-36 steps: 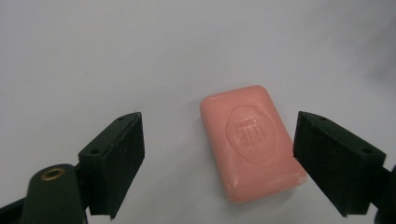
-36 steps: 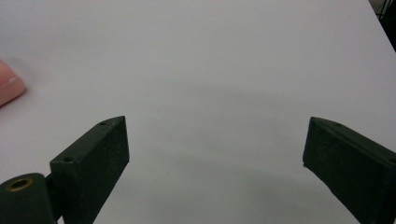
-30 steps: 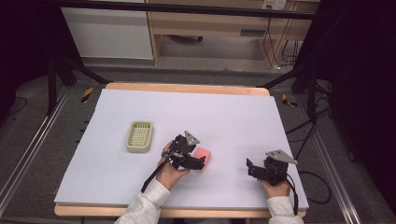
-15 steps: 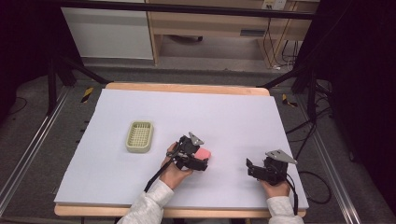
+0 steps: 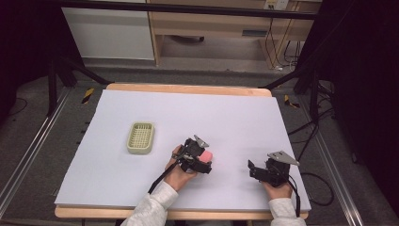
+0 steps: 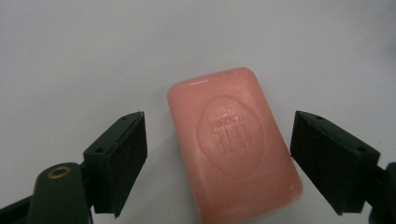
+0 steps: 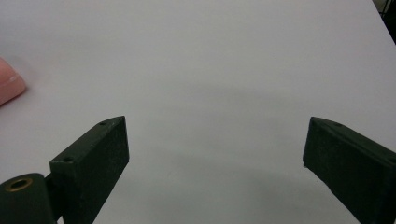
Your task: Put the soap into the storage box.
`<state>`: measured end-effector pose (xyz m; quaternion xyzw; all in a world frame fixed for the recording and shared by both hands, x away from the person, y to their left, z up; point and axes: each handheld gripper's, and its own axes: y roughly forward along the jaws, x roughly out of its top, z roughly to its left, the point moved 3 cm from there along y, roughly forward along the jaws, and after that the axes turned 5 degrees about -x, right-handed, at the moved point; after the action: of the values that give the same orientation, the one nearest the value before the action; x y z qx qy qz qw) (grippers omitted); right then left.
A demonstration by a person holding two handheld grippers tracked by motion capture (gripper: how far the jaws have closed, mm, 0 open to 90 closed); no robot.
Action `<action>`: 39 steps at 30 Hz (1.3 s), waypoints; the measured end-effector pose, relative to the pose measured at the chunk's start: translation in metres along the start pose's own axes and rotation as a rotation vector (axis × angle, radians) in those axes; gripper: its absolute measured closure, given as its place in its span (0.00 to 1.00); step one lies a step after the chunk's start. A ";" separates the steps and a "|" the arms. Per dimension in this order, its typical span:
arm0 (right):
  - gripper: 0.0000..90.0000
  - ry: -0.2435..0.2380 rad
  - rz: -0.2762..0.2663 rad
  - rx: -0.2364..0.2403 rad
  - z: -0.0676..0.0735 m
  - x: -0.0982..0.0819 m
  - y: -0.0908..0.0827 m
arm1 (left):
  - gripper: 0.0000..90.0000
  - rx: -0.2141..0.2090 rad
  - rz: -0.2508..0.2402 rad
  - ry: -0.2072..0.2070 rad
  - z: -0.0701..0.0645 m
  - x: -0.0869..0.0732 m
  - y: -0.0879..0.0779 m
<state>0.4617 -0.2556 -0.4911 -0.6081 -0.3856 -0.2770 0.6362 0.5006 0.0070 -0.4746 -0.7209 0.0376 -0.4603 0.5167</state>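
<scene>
Left gripper view — left tongs (image 6: 217, 161) wide astride pink soap (image 6: 233, 142); right tongs (image 7: 215, 163) wide over bare mat (image 7: 210, 60).

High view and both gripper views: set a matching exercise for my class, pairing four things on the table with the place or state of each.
Things:
1. pink soap bar
2. green slatted dish
3. left gripper
4. right gripper

States:
A. open over bare white table
B. empty, left of both hands
C. lying flat between open jaws
D. open, jaws either side of the bar

Pairs: 1-C, 2-B, 3-D, 4-A
</scene>
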 end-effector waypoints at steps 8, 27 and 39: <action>0.08 -0.001 -0.001 0.000 0.000 0.000 0.000 | 0.28 -0.015 0.010 -0.005 -0.001 0.000 0.004; 0.08 0.001 0.003 0.002 0.000 0.000 0.000 | 0.31 -0.013 0.038 -0.036 -0.002 0.001 0.012; 0.08 0.004 0.000 0.001 0.000 0.000 0.000 | 0.31 0.001 0.057 -0.039 -0.003 0.001 0.017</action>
<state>0.4615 -0.2560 -0.4907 -0.6071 -0.3844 -0.2781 0.6375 0.5063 -0.0033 -0.4869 -0.7282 0.0478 -0.4311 0.5307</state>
